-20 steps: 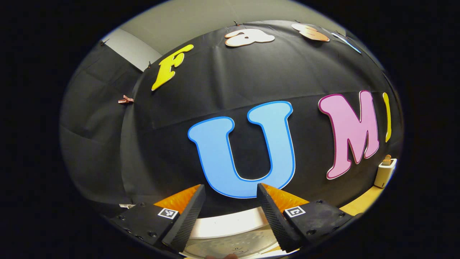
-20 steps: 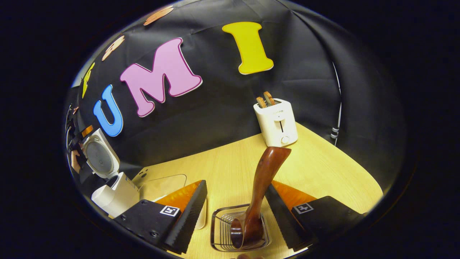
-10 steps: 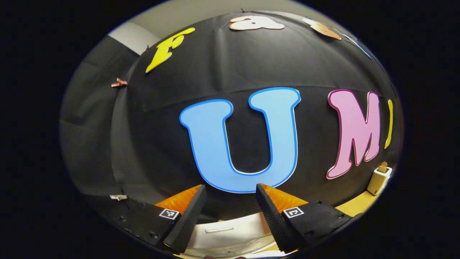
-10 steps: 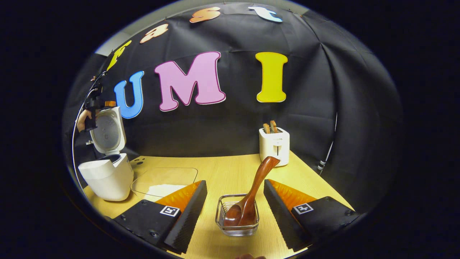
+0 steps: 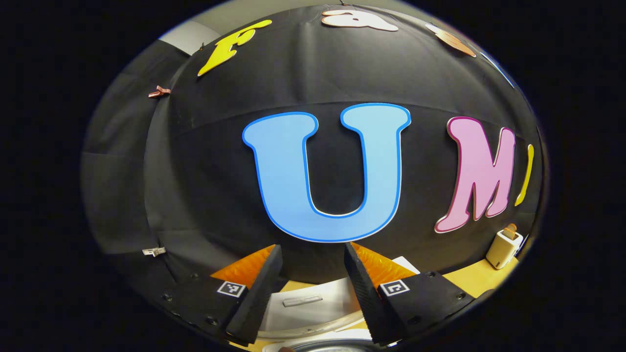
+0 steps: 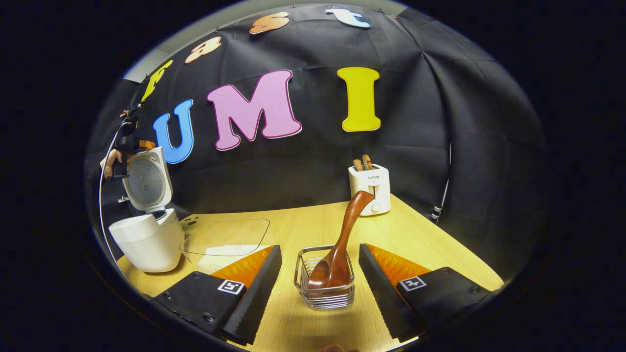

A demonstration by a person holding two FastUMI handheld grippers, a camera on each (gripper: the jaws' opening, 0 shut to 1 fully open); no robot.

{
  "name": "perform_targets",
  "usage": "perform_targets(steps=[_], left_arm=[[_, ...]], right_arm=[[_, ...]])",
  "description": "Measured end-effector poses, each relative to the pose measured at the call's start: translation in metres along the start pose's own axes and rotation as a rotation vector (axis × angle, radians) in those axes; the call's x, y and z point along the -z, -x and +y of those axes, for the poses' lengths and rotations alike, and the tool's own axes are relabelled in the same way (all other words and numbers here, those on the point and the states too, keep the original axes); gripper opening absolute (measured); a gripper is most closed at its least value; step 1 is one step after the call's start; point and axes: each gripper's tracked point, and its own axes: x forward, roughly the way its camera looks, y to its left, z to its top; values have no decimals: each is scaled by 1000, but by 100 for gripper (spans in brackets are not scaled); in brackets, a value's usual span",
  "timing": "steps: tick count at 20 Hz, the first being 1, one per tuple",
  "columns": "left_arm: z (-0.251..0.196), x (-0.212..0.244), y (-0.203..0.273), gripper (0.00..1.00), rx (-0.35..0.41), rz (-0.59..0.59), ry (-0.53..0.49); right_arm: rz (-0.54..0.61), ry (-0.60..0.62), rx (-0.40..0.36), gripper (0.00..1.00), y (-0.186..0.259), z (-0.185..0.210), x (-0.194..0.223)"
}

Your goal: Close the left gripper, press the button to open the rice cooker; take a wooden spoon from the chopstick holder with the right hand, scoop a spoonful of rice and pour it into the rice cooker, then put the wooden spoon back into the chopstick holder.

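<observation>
The white rice cooker (image 6: 146, 242) stands at the table's left with its lid (image 6: 146, 178) raised. Held by a hand, my left gripper (image 6: 128, 145) sits at the lid's top edge. In the left gripper view, my left gripper (image 5: 311, 248) is open with the white lid (image 5: 313, 305) just below and between its fingers. A dark wooden spoon (image 6: 345, 234) leans bowl-down in the wire chopstick holder (image 6: 324, 293). My right gripper (image 6: 320, 248) is open, with the holder and spoon a little ahead between its fingers, not touching them.
A clear tray (image 6: 230, 237) lies on the wooden table (image 6: 440, 244) between the cooker and the holder. A white toaster (image 6: 370, 188) with toast stands at the back by the black cloth wall; the toaster (image 5: 503, 247) appears far right in the left gripper view.
The right gripper pulled back and levelled out, so the holder and spoon sit farther ahead. The left gripper shifted at the raised lid, now facing its white outer side. Both stayed open.
</observation>
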Motion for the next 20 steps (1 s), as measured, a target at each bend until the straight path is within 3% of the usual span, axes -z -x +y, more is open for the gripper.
perform_targets(steps=[10, 12, 14, 19, 20], left_arm=[[-41, 40, 85, 78, 84, 119, 77], [-47, 58, 104, 78, 77, 150, 88], [-56, 78, 121, 71, 84, 182, 108], [-77, 141, 154, 74, 64, 268, 118], [-80, 153, 159, 70, 60, 278, 100]], right_arm=[[9, -40, -52, 98, 22, 7, 21], [14, -61, -71, 98, 27, 10, 24], [21, -79, -93, 98, 33, 14, 30], [39, -100, -128, 98, 47, 21, 47], [45, -107, -136, 98, 50, 23, 52]])
